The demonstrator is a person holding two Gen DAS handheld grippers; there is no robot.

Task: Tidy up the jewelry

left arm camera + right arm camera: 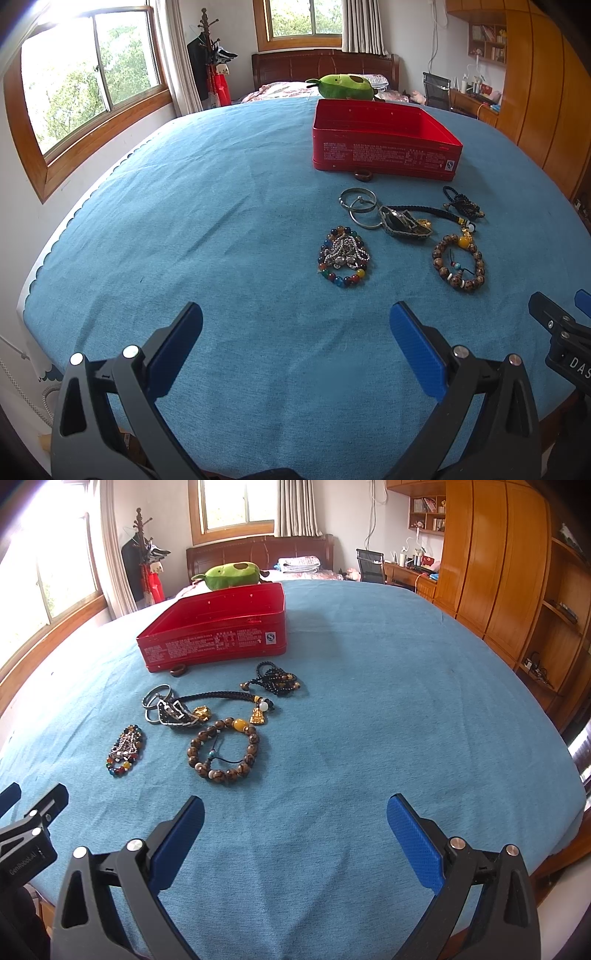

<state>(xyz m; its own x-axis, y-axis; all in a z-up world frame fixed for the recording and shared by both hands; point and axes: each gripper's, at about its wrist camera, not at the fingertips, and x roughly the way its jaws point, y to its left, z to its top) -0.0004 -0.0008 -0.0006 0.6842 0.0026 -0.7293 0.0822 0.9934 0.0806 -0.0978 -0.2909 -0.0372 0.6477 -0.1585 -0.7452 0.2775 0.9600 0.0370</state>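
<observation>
While the jewelry waits loose on the blue-covered desk (184, 229), your red tin (384, 142) stands open just beyond it, likely the place where everything is meant to go. A wooden bead bracelet (224, 748) lies nearest your right hand-held gripper (295, 834); a multicoloured bead bracelet (344, 257) with a silver chain heaped on it lies nearest your left hand-held gripper (295, 341). Silver bangles (360, 206), a black cord with gold charms (221, 701) and dark prayer beads (277, 677) tangle between them and the tin, and a small brown ring (364, 176) touches its front wall. Both hand-held grippers hover wide apart, holding nothing. Overlapping pieces may lift together. A green plush (345, 86) sits behind.
</observation>
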